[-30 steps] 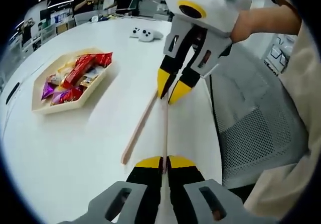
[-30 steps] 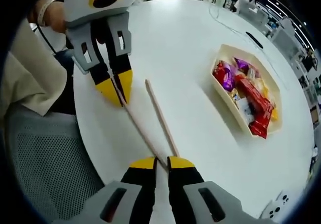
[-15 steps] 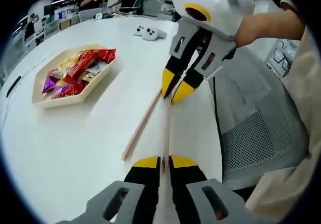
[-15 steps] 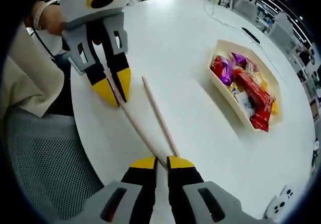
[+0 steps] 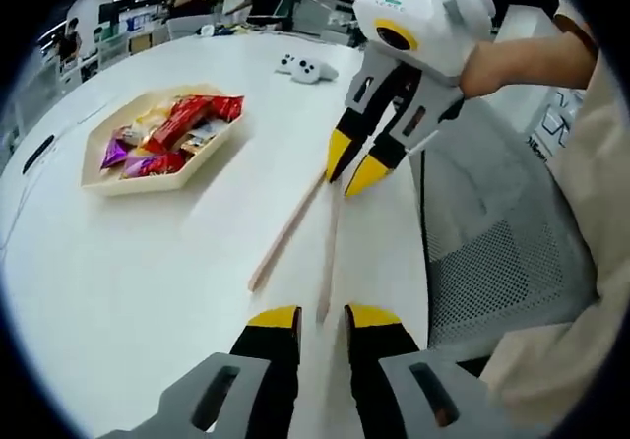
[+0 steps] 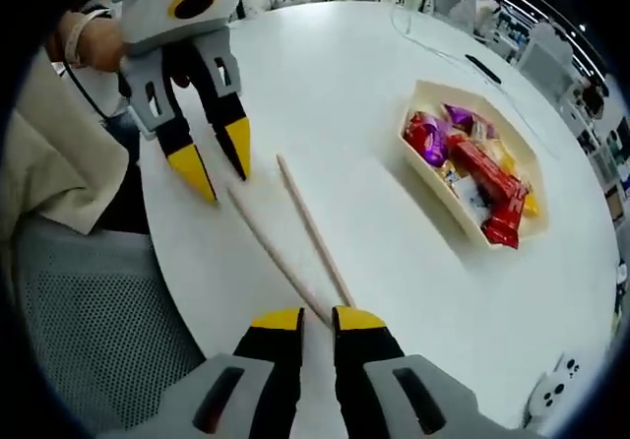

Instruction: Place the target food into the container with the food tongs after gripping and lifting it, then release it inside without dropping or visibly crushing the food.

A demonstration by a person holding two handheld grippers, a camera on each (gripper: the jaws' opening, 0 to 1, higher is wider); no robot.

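Observation:
Wooden food tongs (image 5: 287, 234) lie in a narrow V on the white table (image 5: 148, 282), near its edge. My left gripper (image 5: 323, 319) stands open, with the tip of one tong arm lying loose between its jaws. My right gripper (image 5: 352, 168) is shut on the tongs' joined end. In the right gripper view the tongs (image 6: 305, 227) run from my right gripper (image 6: 320, 319) up to the open left gripper (image 6: 219, 168). A cream hexagonal tray (image 5: 118, 185) holds several wrapped snacks (image 5: 182, 124), red and purple; the tray (image 6: 433, 191) and its snacks (image 6: 482, 173) sit apart from the tongs.
A white game controller (image 5: 305, 68) lies at the far side of the table. A grey mesh chair (image 5: 492, 252) stands against the table edge beside the person's pale sleeve (image 5: 600, 163). Desks and people fill the room behind.
My left gripper has opened and let go of the tong arm it was shut on. The right gripper keeps its hold on the joined end. Both views shifted slightly.

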